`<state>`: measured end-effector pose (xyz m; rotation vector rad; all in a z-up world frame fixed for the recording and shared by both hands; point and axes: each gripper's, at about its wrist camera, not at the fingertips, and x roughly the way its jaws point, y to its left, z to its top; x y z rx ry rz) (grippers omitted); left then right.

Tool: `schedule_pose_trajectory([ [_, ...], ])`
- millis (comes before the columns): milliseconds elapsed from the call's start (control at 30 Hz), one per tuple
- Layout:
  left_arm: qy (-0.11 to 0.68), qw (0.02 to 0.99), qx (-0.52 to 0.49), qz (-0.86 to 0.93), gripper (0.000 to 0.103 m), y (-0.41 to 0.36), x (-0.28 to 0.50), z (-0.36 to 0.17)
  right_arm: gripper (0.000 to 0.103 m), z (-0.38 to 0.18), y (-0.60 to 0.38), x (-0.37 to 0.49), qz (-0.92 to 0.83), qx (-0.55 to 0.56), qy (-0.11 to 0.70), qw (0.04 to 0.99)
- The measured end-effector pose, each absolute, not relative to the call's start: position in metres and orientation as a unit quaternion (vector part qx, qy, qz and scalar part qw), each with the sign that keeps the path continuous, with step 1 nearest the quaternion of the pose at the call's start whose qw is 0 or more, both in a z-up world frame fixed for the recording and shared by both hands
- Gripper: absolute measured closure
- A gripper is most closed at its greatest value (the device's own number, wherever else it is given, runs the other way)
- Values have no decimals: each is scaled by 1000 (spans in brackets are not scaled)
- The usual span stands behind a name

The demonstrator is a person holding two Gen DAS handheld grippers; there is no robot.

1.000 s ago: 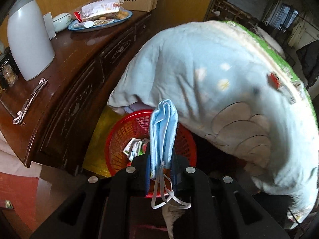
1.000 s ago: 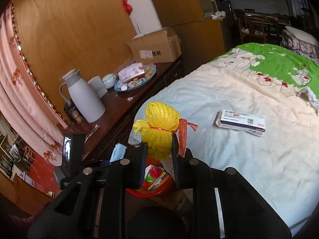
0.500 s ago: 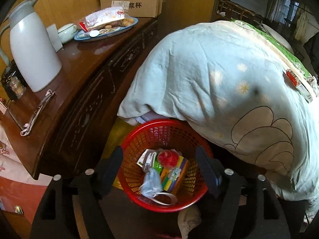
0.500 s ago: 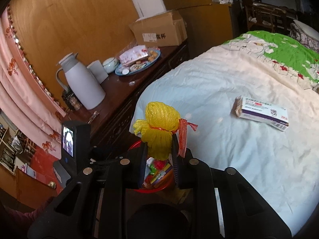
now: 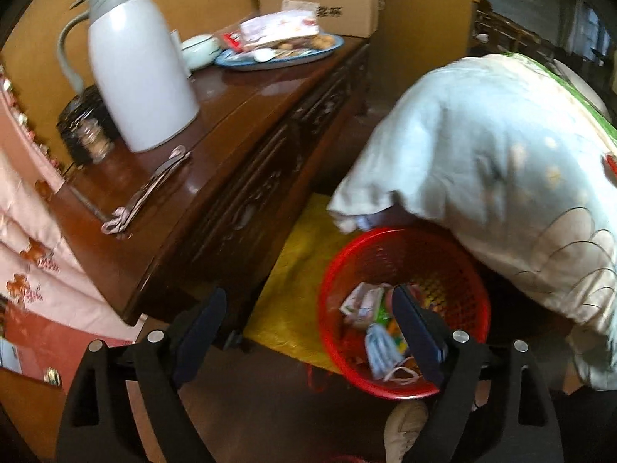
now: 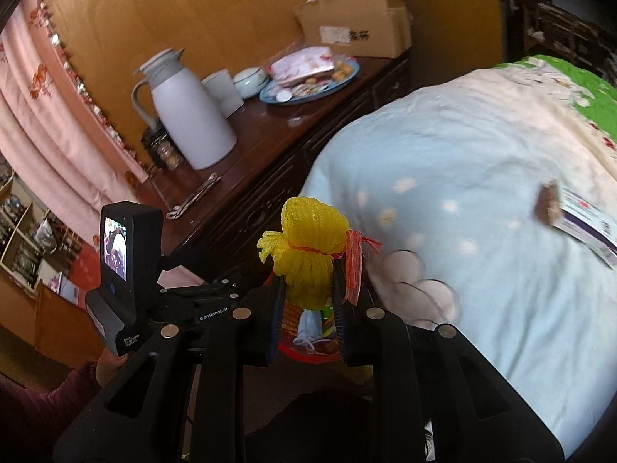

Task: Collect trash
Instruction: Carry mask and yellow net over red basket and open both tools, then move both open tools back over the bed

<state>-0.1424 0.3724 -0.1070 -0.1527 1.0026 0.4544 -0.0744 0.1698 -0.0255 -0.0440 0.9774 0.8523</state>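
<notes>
Left gripper (image 5: 308, 328): black jaws spread wide, just been opening, nothing between the pads. Its right finger overlaps the near rim of the round red plastic mesh basket (image 5: 470, 281) on the floor. Inside the basket lies a crumpled pale-blue face mask with white ear loops (image 5: 380, 351), beside colourful wrappers; the blur makes the wrappers hard to tell apart.

Right gripper (image 6: 308, 297): jaws narrow, clamped on a bunched yellow net bag with a red tie and red tag (image 6: 308, 250), held above the basket, which shows between the fingers.

Basket sits between a dark carved wooden sideboard (image 5: 246, 127) and a bed under a pale-blue quilt (image 5: 482, 154). On the quilt, a white and purple cardboard box (image 6: 578, 227). On the sideboard, a white thermos jug (image 5: 139, 73).
</notes>
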Motion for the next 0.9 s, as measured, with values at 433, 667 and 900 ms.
schedule_pose_trajectory([
  [433,499,828,-90,240,16,403,-153,-129,68,-59,233,-64,417,-68,483,767],
  [667,496,831,-67,242,16,394,-149,-120,56,-49,223,-59,417,-50,474,774],
  [900,474,847,-33,238,16,368,-149,-84,56,-9,176,-62,401,-9,431,809],
])
